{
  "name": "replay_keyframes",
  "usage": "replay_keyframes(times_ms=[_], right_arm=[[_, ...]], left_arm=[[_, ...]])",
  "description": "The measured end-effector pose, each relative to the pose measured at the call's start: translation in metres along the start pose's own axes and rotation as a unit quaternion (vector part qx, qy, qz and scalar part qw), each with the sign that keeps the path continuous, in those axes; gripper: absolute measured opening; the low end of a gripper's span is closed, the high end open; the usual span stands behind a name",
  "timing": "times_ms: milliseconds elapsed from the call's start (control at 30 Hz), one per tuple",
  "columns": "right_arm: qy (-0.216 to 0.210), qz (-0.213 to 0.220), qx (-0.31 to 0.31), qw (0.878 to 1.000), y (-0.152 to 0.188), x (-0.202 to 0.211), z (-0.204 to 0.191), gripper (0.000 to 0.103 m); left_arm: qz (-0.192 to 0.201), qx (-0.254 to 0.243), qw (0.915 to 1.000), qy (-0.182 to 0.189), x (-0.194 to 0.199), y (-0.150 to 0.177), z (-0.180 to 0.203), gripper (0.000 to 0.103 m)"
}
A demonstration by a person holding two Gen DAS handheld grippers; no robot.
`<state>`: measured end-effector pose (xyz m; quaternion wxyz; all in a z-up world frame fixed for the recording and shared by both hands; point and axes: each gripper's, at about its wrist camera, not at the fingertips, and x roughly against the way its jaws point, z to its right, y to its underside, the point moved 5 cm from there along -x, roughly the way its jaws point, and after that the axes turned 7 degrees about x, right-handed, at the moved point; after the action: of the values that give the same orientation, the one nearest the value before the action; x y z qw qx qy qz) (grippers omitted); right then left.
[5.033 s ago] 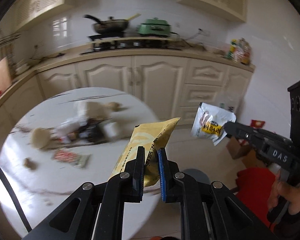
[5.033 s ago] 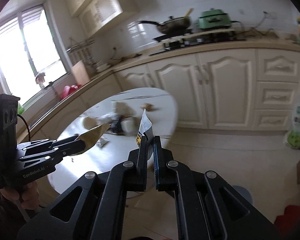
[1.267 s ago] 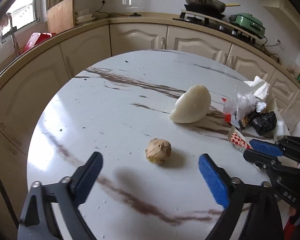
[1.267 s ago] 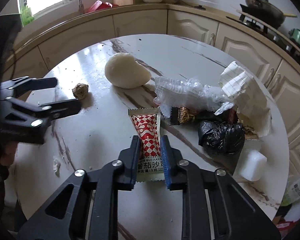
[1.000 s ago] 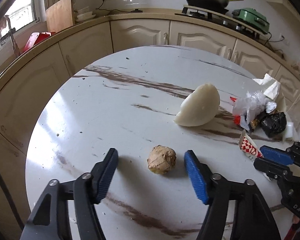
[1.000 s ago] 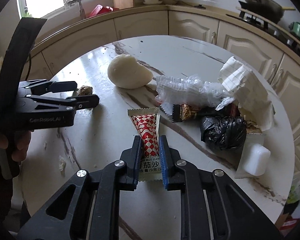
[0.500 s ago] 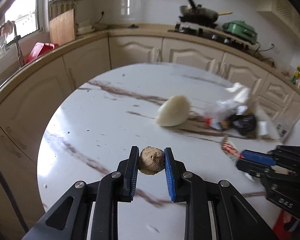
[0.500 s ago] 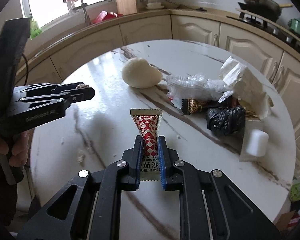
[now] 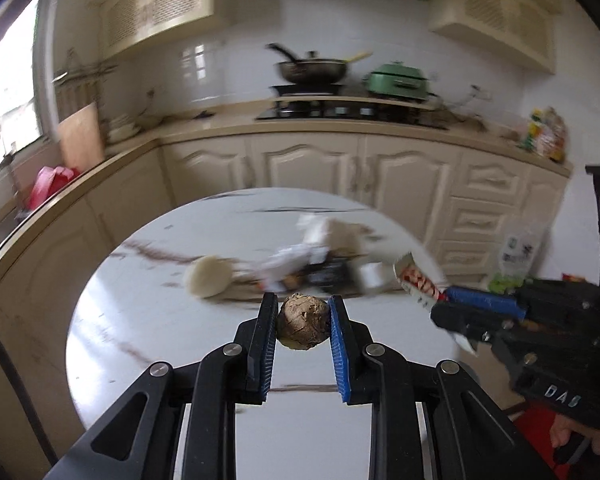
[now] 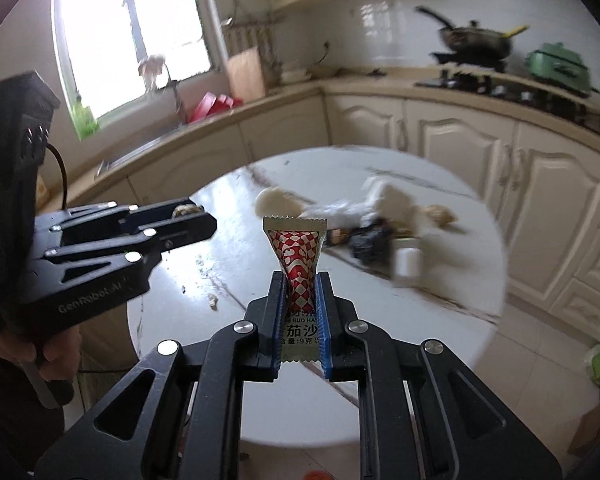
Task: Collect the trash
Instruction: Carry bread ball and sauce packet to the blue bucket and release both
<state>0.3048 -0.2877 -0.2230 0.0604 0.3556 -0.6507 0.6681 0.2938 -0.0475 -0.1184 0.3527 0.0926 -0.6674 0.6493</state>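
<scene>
My left gripper (image 9: 303, 312) is shut on a brown crumpled lump (image 9: 303, 326) and holds it above the round white marble table (image 9: 148, 320). My right gripper (image 10: 300, 292) is shut on a red-and-white checkered sachet (image 10: 298, 264), also lifted off the table. The right gripper shows in the left wrist view (image 9: 452, 304) with the sachet (image 9: 418, 282). The left gripper shows in the right wrist view (image 10: 196, 220). More trash lies on the table: a white half-round lump (image 9: 210, 278), clear plastic wrap (image 9: 296, 258), a black bag (image 10: 368, 244) and crumpled paper (image 10: 392, 196).
A small white cup (image 10: 407, 262) stands near the table's right edge. Cream kitchen cabinets (image 9: 360, 168) curve behind the table, with a wok (image 9: 310, 68) and green pot (image 9: 396, 80) on the stove. A green-and-white bag (image 9: 516, 256) and something red (image 9: 536, 420) are on the floor at right.
Both grippers have lifted and drawn back from the table with their loads. The table now looks farther away and the view is tilted up toward the cabinets.
</scene>
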Motion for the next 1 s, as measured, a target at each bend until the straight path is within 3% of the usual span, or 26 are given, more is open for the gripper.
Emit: replay_keyframes(times_ms=[267,400,567,767,1000], right_arm=[[0.070,0.022,-0.078,0.994,0.056,0.089,0.093,0.014],[0.105,0.016,-0.131,0.986,0.100,0.118,0.145,0.014],[0.140,0.000,-0.188,0.972,0.154,0.143,0.203,0.014],[0.163,-0.020,-0.239,0.957,0.208,0.152,0.252,0.014],[0.164,-0.039,-0.275,0.947,0.251,0.145,0.283,0.014]], left_arm=[[-0.025,-0.073,0.9942,0.075,-0.018,0.002,0.128,0.021],[-0.062,-0.105,0.9841,0.129,-0.048,0.015,0.197,0.021],[-0.111,-0.135,0.9717,0.160,-0.092,0.041,0.262,0.021],[-0.165,-0.149,0.9594,0.174,-0.158,0.064,0.321,0.021],[-0.201,-0.165,0.9519,0.162,-0.239,0.062,0.369,0.023]])
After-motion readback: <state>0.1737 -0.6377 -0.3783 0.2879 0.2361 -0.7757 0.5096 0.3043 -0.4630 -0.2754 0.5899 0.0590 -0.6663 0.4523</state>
